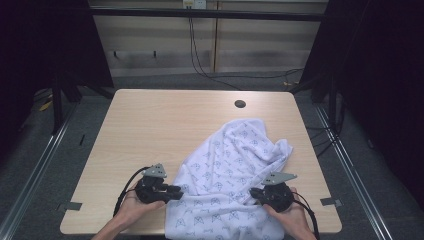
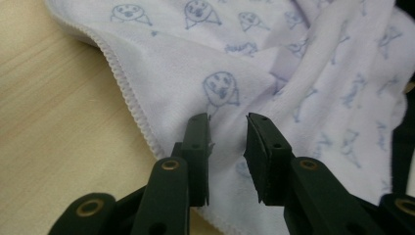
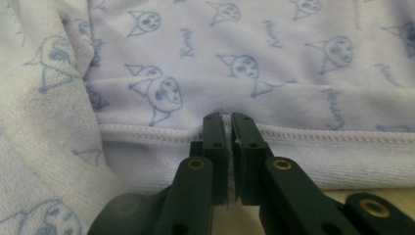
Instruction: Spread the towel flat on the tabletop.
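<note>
A white towel (image 1: 230, 160) printed with small blue faces lies crumpled on the wooden table (image 1: 150, 125) and hangs over its front edge. My left gripper (image 1: 178, 190) is at the towel's left edge. In the left gripper view the left gripper (image 2: 227, 117) stands open, its jaws apart over the towel (image 2: 303, 73) just inside the stitched hem. My right gripper (image 1: 253, 193) is at the towel's right side near the front. In the right gripper view the right gripper (image 3: 225, 116) is shut on the hem of the towel (image 3: 244, 39).
A round cable hole (image 1: 240, 104) sits near the table's far edge. Bare wood lies to the left of and behind the towel. Dark frame posts and floor rails stand on both sides, and cables run along the back wall.
</note>
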### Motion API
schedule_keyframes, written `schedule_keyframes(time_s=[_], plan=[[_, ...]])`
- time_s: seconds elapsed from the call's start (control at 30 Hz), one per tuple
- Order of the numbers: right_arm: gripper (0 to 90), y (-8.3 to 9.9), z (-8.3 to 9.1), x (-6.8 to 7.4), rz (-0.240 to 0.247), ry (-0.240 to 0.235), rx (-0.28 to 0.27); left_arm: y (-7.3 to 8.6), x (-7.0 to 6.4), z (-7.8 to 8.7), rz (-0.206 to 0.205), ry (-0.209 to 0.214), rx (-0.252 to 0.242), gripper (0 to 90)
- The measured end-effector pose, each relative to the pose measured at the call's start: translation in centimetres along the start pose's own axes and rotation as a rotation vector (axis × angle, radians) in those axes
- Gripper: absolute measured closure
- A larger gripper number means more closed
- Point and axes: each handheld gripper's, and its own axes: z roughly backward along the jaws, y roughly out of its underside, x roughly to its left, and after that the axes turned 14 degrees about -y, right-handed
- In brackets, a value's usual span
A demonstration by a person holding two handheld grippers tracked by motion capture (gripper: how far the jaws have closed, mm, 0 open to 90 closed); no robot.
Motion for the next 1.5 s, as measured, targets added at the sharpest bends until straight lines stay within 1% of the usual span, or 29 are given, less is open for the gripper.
schedule_keyframes(time_s=[0.07, 0.13, 0.2, 0.23, 0.3, 0.37, 0.43, 0.47, 0.53, 0.57, 0.6, 0.67, 0.7, 0.73, 0.8, 0.87, 0.9, 0.93, 1.0, 1.03, 1.1, 1.17, 1.23, 1.27, 1.3, 1.33, 1.37, 1.43, 1.5], plan=[[87.3, 0.0, 0.9, -0.2, -0.019, 0.009, -0.031, 0.2, 0.1, 0.1, 0.012, 0.004, -0.008, 72.2], [87.3, 0.2, 2.7, -0.8, -0.059, -0.005, -0.114, 0.4, 0.2, 0.3, 0.01, -0.004, -0.006, 74.3], [87.4, 0.5, 4.3, -1.2, -0.074, 0.01, -0.167, 0.6, 0.2, 0.5, 0.009, -0.013, -0.007, 74.5], [87.3, 0.9, 5.5, -1.6, -0.091, 0.032, -0.198, 0.7, 0.2, 0.6, 0.009, -0.015, -0.007, 74.9], [87.2, 1.5, 6.9, -2.3, -0.105, 0.062, -0.23, 0.9, 0.1, 0.8, 0.008, -0.017, -0.004, 74.9], [87.2, 2.3, 8.6, -3.3, -0.143, 0.093, -0.266, 1.2, 0.1, 1.0, 0.009, -0.015, -0.004, 75.9], [87.2, 3.2, 9.7, -4.0, -0.159, 0.109, -0.288, 1.6, -0.2, 1.3, 0.014, -0.004, 0.002, 78.3], [87.1, 3.5, 10.0, -4.3, -0.167, 0.105, -0.292, 1.7, -0.3, 1.5, 0.008, 0.007, 0.005, 78.4], [85.2, 4.1, 10.1, -4.6, -0.176, 0.094, -0.289, 2.1, -1.1, 1.9, -0.01, 0.019, 0.015, 78.4], [83.2, 4.3, 10.0, -4.7, -0.184, 0.122, -0.285, 2.3, -1.3, 2.2, -0.012, 0.029, 0.027, 78.4], [82.5, 4.5, 10.0, -4.8, -0.196, 0.127, -0.284, 2.6, -1.4, 2.5, 0.0, 0.048, 0.034, 78.4], [81.9, 4.5, 9.9, -4.6, -0.183, 0.121, -0.274, 3.2, -1.5, 3.1, 0.003, 0.075, 0.056, 78.3], [79.8, 4.4, 9.8, -4.3, -0.18, 0.117, -0.268, 3.4, -1.5, 3.4, -0.005, 0.077, 0.06, 78.2], [76.8, 4.4, 9.7, -4.0, -0.179, 0.103, -0.272, 3.4, -1.5, 3.6, -0.004, 0.07, 0.051, 76.1], [70.9, 4.2, 9.5, -3.1, -0.169, 0.09, -0.279, 3.0, -1.2, 3.6, 0.01, 0.104, 0.0, 73.9], [66.9, 3.8, 9.2, -1.9, -0.138, 0.021, -0.272, 1.9, -0.9, 3.2, 0.003, 0.083, -0.032, 73.1], [64.8, 3.5, 8.9, -1.2, -0.13, -0.027, -0.263, 1.2, -0.6, 2.8, 0.003, 0.069, -0.05, 72.9], [63.5, 3.3, 8.4, -0.3, -0.097, -0.092, -0.244, 0.7, -0.4, 2.4, 0.008, 0.064, -0.055, 73.1], [61.4, 3.0, 7.6, 1.0, -0.063, -0.13, -0.214, -0.8, 0.2, 1.2, 0.022, 0.052, -0.072, 72.8], [60.8, 2.8, 7.0, 1.6, -0.05, -0.153, -0.2, -1.5, 0.6, 0.5, 0.015, 0.04, -0.081, 72.6], [59.0, 2.6, 5.6, 2.4, -0.032, -0.202, -0.16, -2.8, 1.1, -1.0, 0.037, 0.039, -0.093, 72.4], [56.9, 2.4, 4.4, 2.8, -0.021, -0.223, -0.113, -3.7, 1.4, -2.5, 0.026, 0.025, -0.083, 71.9], [56.1, 2.4, 3.5, 3.0, -0.003, -0.196, -0.05, -3.9, 1.2, -3.6, 0.002, -0.002, -0.042, 71.5], [57.7, 2.5, 3.4, 3.0, -0.007, -0.202, -0.039, -3.6, 1.2, -3.8, -0.015, -0.011, -0.043, 71.4], [66.3, 2.7, 3.3, 2.9, -0.006, -0.216, -0.022, -3.5, 1.3, -3.7, -0.012, -0.013, -0.043, 73.3], [75.9, 2.9, 3.3, 3.0, 0.006, -0.212, -0.017, -3.3, 1.3, -3.5, -0.018, -0.024, -0.041, 74.0], [81.5, 3.0, 3.5, 3.1, 0.013, -0.191, -0.008, -3.1, 1.2, -3.2, -0.029, -0.055, -0.041, 77.5], [84.0, 3.3, 4.3, 3.1, -0.006, -0.172, -0.024, -2.4, 1.0, -2.5, -0.035, -0.076, -0.042, 79.0], [84.1, 3.7, 5.5, 3.0, -0.037, -0.15, -0.066, -1.8, 0.8, -1.8, -0.034, -0.071, -0.032, 79.1]])
